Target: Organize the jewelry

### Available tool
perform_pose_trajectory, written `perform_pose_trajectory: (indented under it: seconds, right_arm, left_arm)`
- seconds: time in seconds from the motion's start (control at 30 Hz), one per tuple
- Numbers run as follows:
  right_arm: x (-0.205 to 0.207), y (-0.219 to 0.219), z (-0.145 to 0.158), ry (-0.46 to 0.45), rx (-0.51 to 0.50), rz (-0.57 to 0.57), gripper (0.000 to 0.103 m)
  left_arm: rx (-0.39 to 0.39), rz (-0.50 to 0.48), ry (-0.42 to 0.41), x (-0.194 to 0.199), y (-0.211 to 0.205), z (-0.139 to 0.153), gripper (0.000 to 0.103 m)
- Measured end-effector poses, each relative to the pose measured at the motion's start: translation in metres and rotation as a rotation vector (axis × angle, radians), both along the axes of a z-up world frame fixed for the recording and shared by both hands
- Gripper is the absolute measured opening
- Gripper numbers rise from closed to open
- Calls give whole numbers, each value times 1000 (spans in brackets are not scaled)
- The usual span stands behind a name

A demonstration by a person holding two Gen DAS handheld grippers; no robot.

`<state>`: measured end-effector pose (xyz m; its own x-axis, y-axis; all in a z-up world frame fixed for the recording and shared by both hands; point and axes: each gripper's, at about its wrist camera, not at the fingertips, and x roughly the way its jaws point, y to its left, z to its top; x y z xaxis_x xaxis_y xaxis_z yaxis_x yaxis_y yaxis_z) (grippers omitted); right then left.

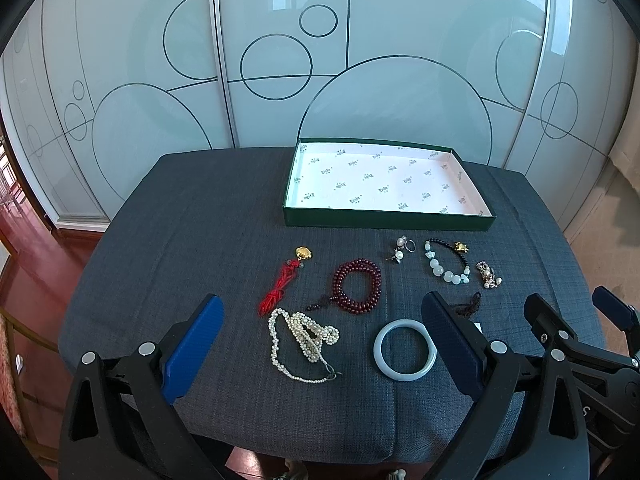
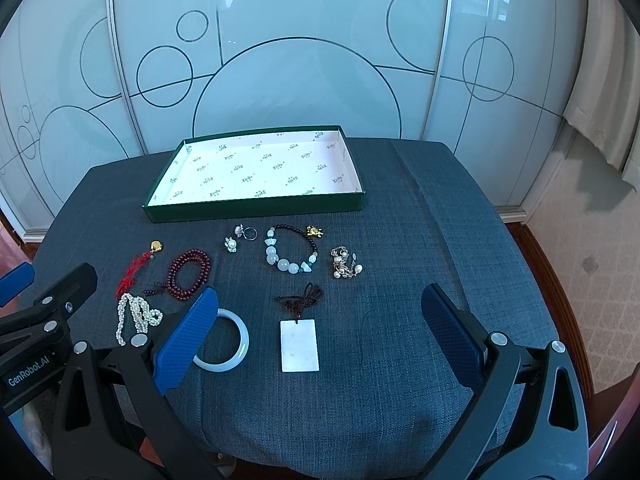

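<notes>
Both grippers hover with jaws spread wide over jewelry on the cloth-covered table.

The left gripper (image 1: 320,344) brackets a tangled white pearl necklace (image 1: 302,342) and pale jade bangle (image 1: 405,349); the right gripper (image 2: 320,340) frames a flat white rectangular pendant on dark cord (image 2: 300,345) (only the right view shows its plate). Dark red bead bracelet (image 1: 357,286) lies mid-table; the empty green-sided shallow box (image 1: 388,224) sits at the far edge of the dark grey cloth-covered table (image 1: 180,240), before frosted glass doors (image 1: 280,60).

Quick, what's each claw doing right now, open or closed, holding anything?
Left claw: open, holding nothing, above the table.
Right claw: open, holding nothing, above the table.
</notes>
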<state>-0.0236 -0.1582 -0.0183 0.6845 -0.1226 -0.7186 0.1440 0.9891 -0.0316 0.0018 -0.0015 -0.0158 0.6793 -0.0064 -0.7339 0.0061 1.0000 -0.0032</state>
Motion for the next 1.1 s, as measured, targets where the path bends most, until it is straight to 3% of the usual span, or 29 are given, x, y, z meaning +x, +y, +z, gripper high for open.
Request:
perform_pose_trajectory:
  seconds: [0.47, 0.83, 1.1]
  right_arm:
    - [11, -2, -22, 39, -3, 4, 101]
    - [35, -21, -73, 71, 1, -25, 101]
    - [51, -43, -88, 70, 12, -63, 101]
  left_arm:
    - [8, 5, 38, 13, -2, -23, 98]
    - [0, 133, 98, 51, 37, -71, 98]
    - [43, 232, 111, 73, 73, -95, 98]
